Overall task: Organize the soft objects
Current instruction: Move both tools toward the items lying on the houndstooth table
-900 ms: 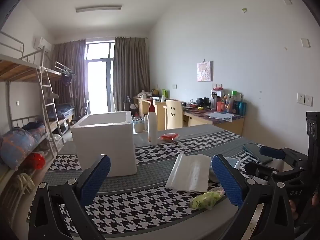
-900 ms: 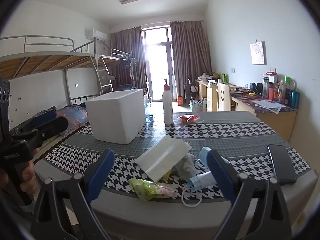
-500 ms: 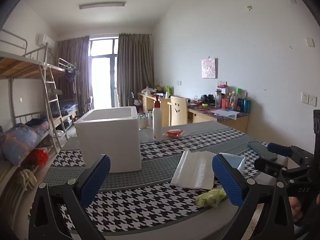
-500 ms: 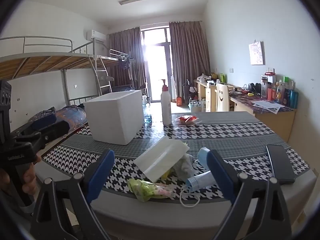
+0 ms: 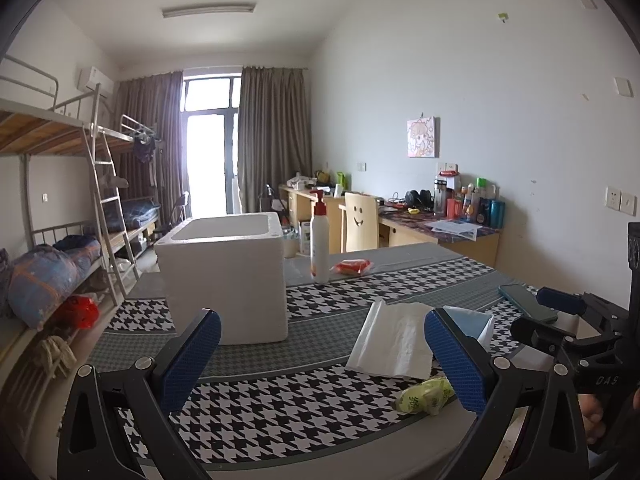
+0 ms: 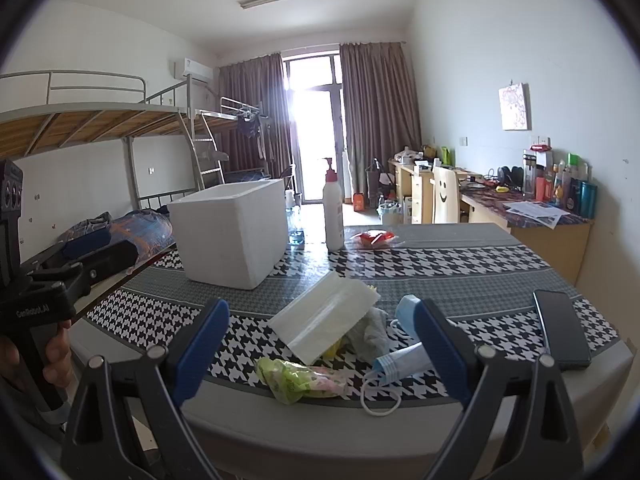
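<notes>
A pile of soft things lies near the table's front edge: a white plastic bag (image 6: pixel 326 322), a green crumpled packet (image 6: pixel 298 378), a grey cloth (image 6: pixel 372 334) and blue face masks (image 6: pixel 404 360). An open white foam box (image 6: pixel 234 232) stands behind on the left. My right gripper (image 6: pixel 320 350) is open and empty, just in front of the pile. My left gripper (image 5: pixel 320 354) is open and empty, with the foam box (image 5: pixel 228 276), the white bag (image 5: pixel 394 344) and the green packet (image 5: pixel 426 394) ahead of it.
A pump bottle (image 6: pixel 333 212) and a red packet (image 6: pixel 374 238) stand at the back of the houndstooth table (image 6: pixel 460 264). A dark phone (image 6: pixel 560 328) lies at the right edge. Bunk beds stand to the left, desks along the right wall.
Both grippers have drifted slightly, so the table scene has shifted a little in both views. Both stay open and empty, and the objects on the table have not moved.
</notes>
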Tool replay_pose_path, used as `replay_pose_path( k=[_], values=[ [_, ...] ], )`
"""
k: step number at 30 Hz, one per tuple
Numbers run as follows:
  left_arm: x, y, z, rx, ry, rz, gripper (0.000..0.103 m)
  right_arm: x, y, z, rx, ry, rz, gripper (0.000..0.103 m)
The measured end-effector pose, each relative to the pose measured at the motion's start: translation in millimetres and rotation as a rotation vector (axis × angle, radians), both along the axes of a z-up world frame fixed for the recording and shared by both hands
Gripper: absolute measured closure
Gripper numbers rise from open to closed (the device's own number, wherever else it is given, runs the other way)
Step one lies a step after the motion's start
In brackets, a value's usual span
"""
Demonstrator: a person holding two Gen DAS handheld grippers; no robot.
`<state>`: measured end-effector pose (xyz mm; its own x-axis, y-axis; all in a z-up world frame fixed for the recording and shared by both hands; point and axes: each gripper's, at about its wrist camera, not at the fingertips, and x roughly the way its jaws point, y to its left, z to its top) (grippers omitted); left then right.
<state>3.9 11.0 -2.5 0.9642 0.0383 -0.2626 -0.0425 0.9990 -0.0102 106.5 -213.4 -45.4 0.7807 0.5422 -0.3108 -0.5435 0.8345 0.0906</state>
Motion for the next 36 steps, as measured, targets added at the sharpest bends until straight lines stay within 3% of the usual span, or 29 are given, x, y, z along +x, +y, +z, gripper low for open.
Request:
replay_pose_path(
  k=[36],
  values=[
    [3.1, -13.3, -1.7, -0.005, 0.027, -0.039, 0.001, -6.7, -4.6, -1.0, -0.002, -0.007, -0.022, 0.007]
  ],
)
